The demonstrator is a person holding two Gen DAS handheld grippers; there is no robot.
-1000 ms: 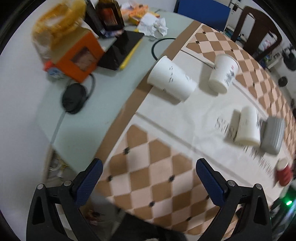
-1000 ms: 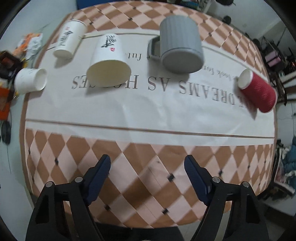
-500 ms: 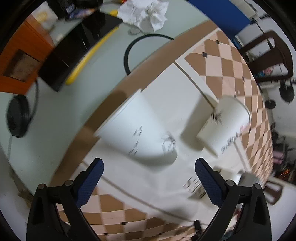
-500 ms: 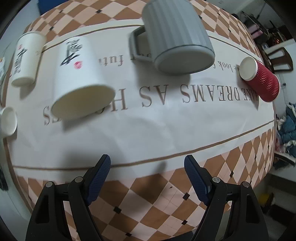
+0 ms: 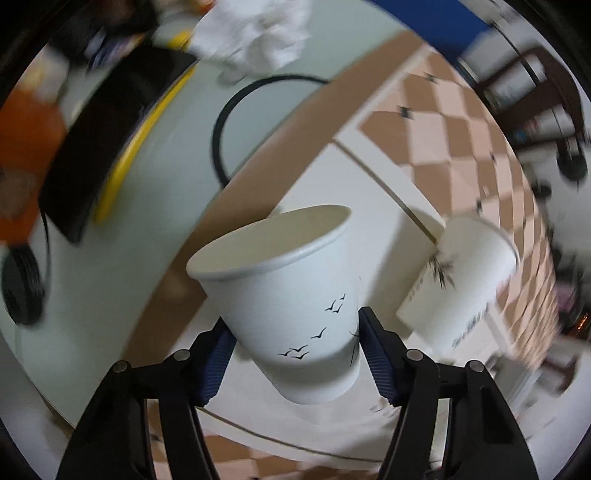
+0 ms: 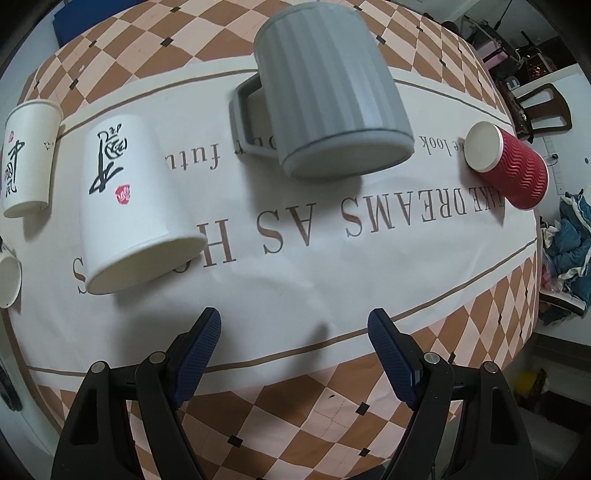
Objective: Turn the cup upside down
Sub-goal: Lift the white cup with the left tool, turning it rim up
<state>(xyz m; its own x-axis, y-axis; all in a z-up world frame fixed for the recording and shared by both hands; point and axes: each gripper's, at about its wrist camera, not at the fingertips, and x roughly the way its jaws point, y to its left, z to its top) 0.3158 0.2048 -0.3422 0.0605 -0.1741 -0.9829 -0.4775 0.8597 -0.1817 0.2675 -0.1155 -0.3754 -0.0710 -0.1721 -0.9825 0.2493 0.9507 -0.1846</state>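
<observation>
In the left wrist view a white paper cup with small bird prints (image 5: 291, 299) sits between my left gripper's (image 5: 293, 343) blue pads, mouth up and away, its base close to the camera. The gripper is shut on its lower body and holds it above the cloth. A second white cup (image 5: 461, 291) stands beside it to the right. In the right wrist view my right gripper (image 6: 293, 354) is open and empty above the patterned cloth (image 6: 295, 266). A white cup with black calligraphy (image 6: 125, 206), a grey mug (image 6: 332, 99) and a red ribbed cup (image 6: 513, 162) are ahead of it.
In the left wrist view a black and yellow flat object (image 5: 110, 140), an orange box (image 5: 22, 155), crumpled paper (image 5: 255, 33) and a black cable loop (image 5: 236, 110) lie on the bare grey table beyond the cloth. Another white cup (image 6: 26, 155) stands far left in the right wrist view.
My left gripper moved in on the bird-print cup, closed on its lower body and lifted it. My right gripper moved forward over the cloth and stayed open.
</observation>
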